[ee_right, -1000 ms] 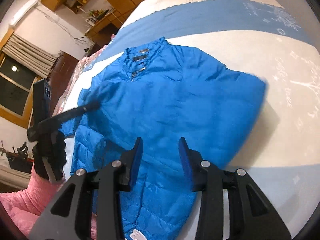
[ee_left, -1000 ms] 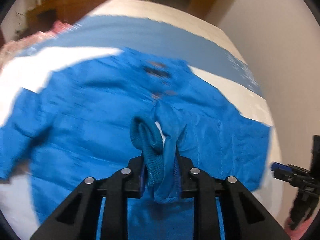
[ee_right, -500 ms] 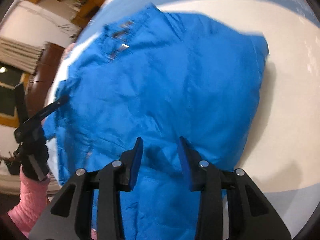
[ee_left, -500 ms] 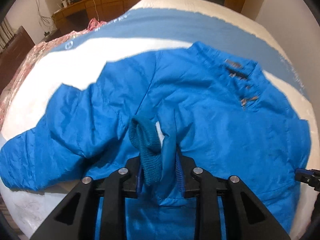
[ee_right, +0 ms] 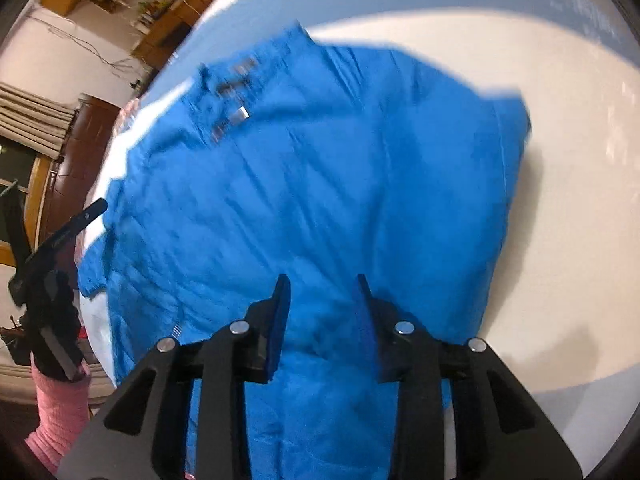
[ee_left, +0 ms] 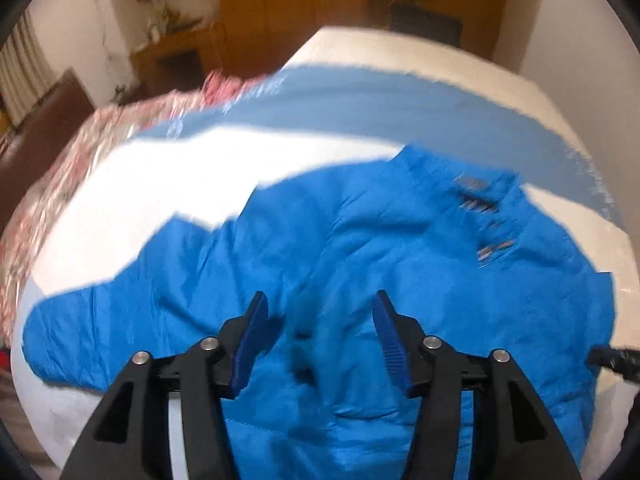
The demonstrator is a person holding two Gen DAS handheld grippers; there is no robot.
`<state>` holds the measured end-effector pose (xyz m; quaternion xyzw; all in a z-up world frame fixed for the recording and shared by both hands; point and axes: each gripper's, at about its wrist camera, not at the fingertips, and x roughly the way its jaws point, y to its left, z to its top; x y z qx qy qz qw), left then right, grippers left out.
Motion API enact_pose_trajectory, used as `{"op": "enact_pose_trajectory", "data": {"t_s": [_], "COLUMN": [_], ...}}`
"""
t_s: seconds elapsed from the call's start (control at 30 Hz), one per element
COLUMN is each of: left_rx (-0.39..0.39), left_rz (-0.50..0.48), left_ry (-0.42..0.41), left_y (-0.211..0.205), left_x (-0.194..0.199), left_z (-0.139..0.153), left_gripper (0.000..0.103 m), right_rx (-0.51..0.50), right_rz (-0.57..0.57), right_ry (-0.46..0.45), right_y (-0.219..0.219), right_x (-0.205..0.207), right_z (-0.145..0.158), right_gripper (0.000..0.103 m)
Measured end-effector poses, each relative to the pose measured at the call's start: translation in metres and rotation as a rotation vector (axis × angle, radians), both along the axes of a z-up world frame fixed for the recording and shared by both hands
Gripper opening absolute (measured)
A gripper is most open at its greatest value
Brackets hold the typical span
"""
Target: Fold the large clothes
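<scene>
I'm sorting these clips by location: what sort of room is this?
Most likely a bedroom: the blue jacket lies on a bed with blue-and-white bedding, with wooden cabinets and a curtained window beyond.

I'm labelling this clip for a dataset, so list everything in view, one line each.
jacket: one, bright blue, spread on the bed, collar at the far end, one sleeve stretched out to the side.
bed cover: one, white with blue bands, under the jacket.
quilt: one, pink floral, at the bed's far side.
cabinets: wooden, brown, along the back wall.
curtain: one, pale, by the window.
left gripper: black with blue pads, above the jacket, jaws opening, nothing between them.
right gripper: black with blue pads, open above the jacket's lower part, gripping nothing.
sleeve: one, pink knit, on the arm behind the left gripper.
</scene>
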<state>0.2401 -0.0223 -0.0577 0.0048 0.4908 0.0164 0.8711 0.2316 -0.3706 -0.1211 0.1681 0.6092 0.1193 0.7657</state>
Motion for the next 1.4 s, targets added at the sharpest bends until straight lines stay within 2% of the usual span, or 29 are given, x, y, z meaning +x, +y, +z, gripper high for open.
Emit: {"op": "enact_pose_trajectory", "data": {"t_s": [0.07, 0.13, 0.23, 0.33, 0.43, 0.6, 0.7, 0.77, 0.87, 0.97, 1.13, 1.27, 1.33, 1.4], "left_rx": [-0.008, -0.028, -0.027, 0.006, 0.001, 0.008, -0.021, 0.020, 0.002, 0.010, 0.007, -0.034, -0.066, -0.062], "left_rz": [-0.056, -0.091, -0.087, -0.086, -0.099, -0.078, -0.073, -0.090, -0.105, -0.106, -0.116, -0.102, -0.085, -0.057], "left_ry": [0.001, 0.038, 0.112, 0.177, 0.201, 0.212, 0.187, 0.165, 0.201, 0.221, 0.221, 0.217, 0.182, 0.161], "left_y": [-0.020, -0.039, -0.054, -0.060, -0.062, -0.065, -0.068, -0.076, -0.082, -0.082, -0.082, -0.067, -0.049, -0.023], "left_x": [0.006, 0.017, 0.037, 0.048, 0.052, 0.056, 0.055, 0.049, 0.043, 0.042, 0.042, 0.039, 0.030, 0.018], "left_z": [0.000, -0.012, -0.039, -0.068, -0.087, -0.085, -0.067, -0.059, -0.070, -0.089, -0.090, -0.071, -0.052, -0.037], "left_gripper": [0.055, 0.055, 0.055, 0.055, 0.057, 0.055, 0.053, 0.053, 0.053, 0.055, 0.057, 0.056, 0.056, 0.056], "right_rx": [-0.040, -0.065, -0.137, -0.162, -0.184, -0.227, -0.231, -0.235, -0.225, -0.253, -0.280, -0.223, -0.241, -0.275], "right_rz": [-0.005, -0.001, -0.011, -0.036, -0.056, -0.068, -0.072, -0.077, -0.081, -0.089, -0.102, -0.140, -0.148, -0.142], "right_ry": [-0.013, -0.015, 0.008, 0.048, 0.067, 0.059, 0.028, 0.027, 0.054, 0.095, 0.082, 0.081, 0.057, 0.039], "right_y": [0.005, 0.009, 0.017, 0.019, 0.023, 0.026, 0.031, 0.033, 0.036, 0.043, 0.048, 0.044, 0.045, 0.046], "right_x": [0.018, 0.033, 0.055, 0.063, 0.066, 0.063, 0.050, 0.036, 0.019, 0.015, 0.014, 0.008, 0.001, -0.010], "right_z": [0.003, 0.000, -0.017, -0.034, -0.044, -0.041, -0.024, -0.015, -0.017, -0.034, -0.041, -0.025, -0.011, 0.002], "right_gripper": [0.034, 0.034, 0.034, 0.032, 0.032, 0.032, 0.033, 0.033, 0.035, 0.035, 0.035, 0.037, 0.040, 0.043]}}
